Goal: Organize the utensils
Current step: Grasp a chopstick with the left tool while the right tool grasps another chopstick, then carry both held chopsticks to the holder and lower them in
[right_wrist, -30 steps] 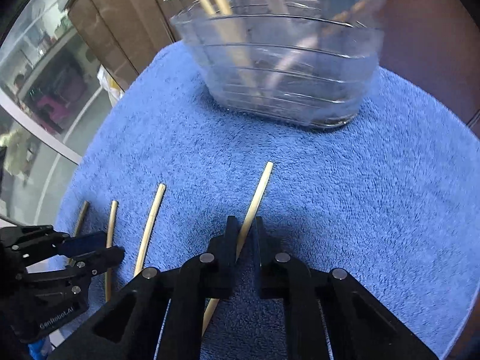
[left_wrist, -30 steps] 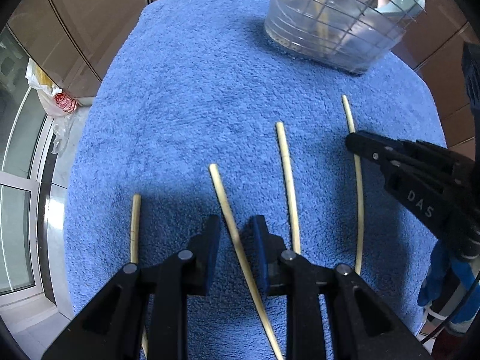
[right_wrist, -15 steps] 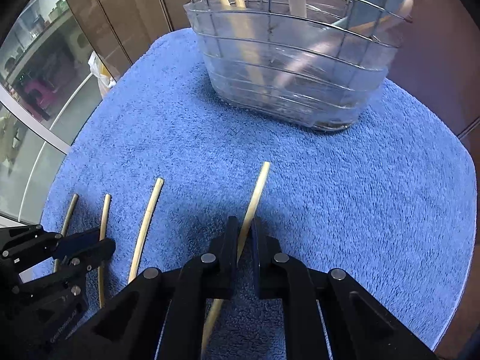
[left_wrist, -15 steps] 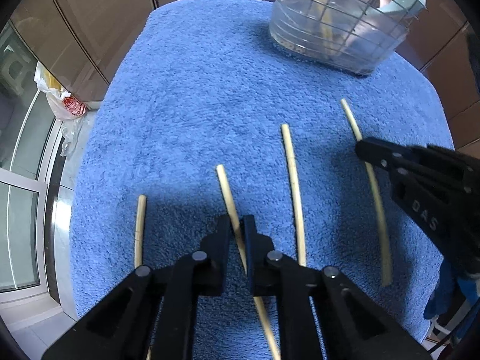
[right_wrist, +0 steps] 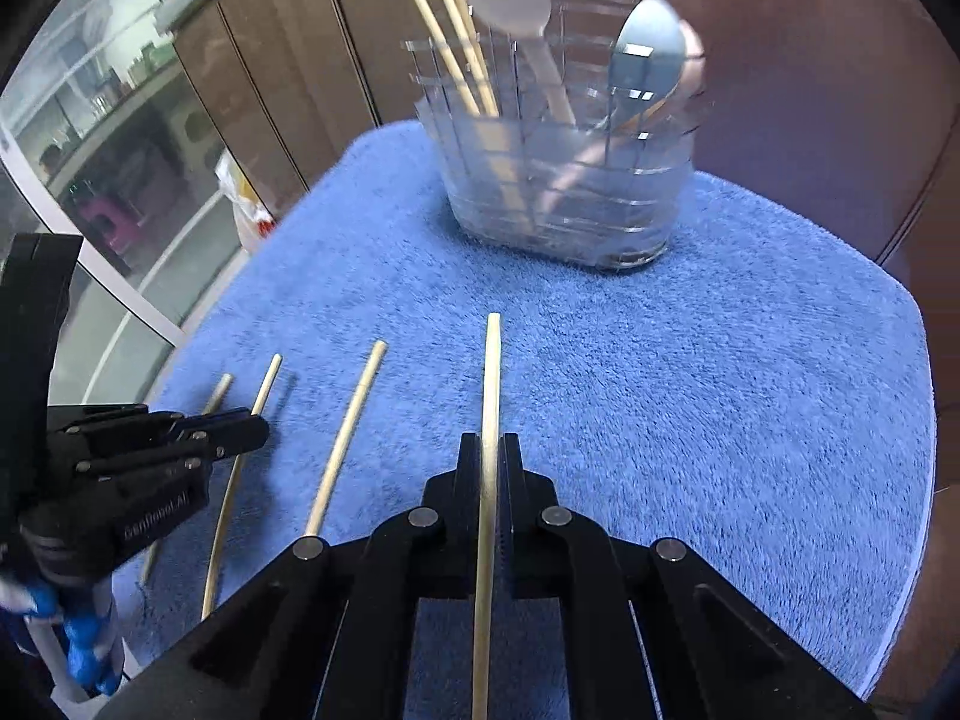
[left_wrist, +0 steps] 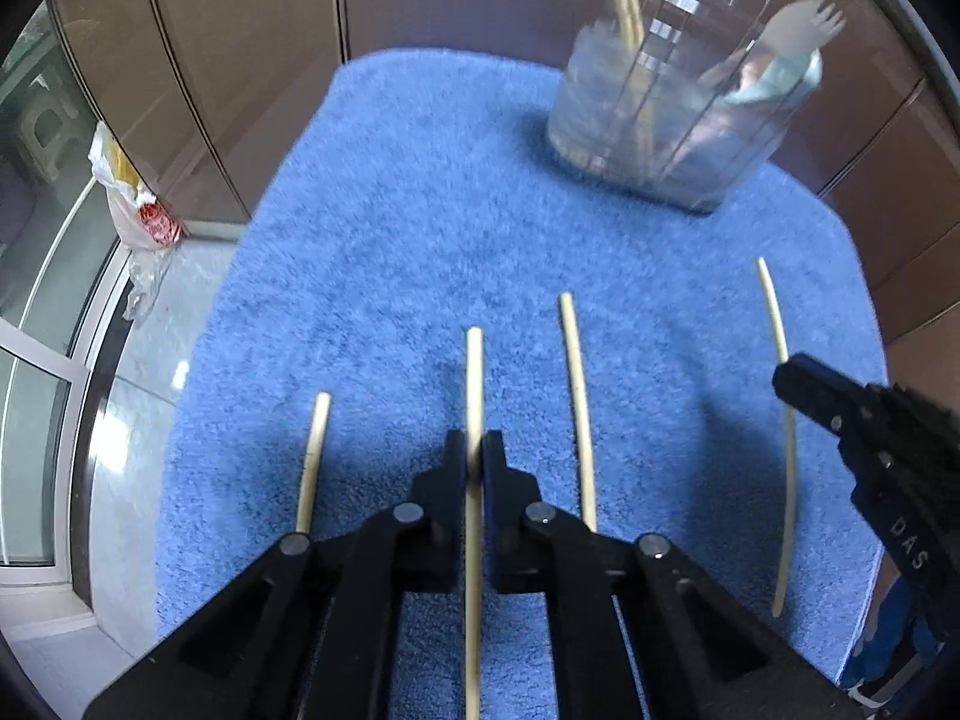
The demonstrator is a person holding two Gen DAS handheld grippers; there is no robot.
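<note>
I seem to be working in a home, probably beside a kitchen or balcony. A fluffy blue towel [left_wrist: 456,228] covers the tabletop, and on it stands a wire utensil holder [right_wrist: 570,192] with chopsticks, a spoon and a spork. Brown cabinet doors [left_wrist: 240,60] line the wall behind. To the left I see glass sliding doors [left_wrist: 36,360], a pale tiled floor and a tied plastic bag [left_wrist: 135,204].

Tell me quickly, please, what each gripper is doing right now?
Left gripper: shut on a chopstick.
Right gripper: shut on another chopstick.
</note>
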